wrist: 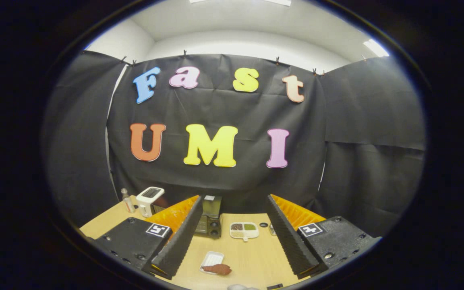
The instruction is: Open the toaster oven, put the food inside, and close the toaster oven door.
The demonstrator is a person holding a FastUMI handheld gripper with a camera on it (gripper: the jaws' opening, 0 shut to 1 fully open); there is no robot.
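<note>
Claw [232, 231]: released, its two ridged fingers [179, 237] spread wide with nothing held, raised over a light wooden desk [252, 257]. Toaster oven [209, 221]: dark, door closed, two round knobs on its front, standing on the desk beyond the fingertips, partly hidden behind the left finger. Food [222, 269]: one reddish-brown piece lying between the fingers, nearer the claw than the oven, overlapping the near edge of a small white tray [211, 259]. Divided dish [244, 230]: white, compartments holding brown, green and pale contents, standing just right of the toaster oven, beyond the fingertips. White appliance [150, 200]: slot-topped, probably a pop-up toaster, though small and partly hidden; beyond and left of the left finger. Small clear bottle [127, 201]: upright, just left of the white appliance. Small dark round mark [263, 224]: on the desk just right of the divided dish, near the right finger; what it is cannot be told.
</note>
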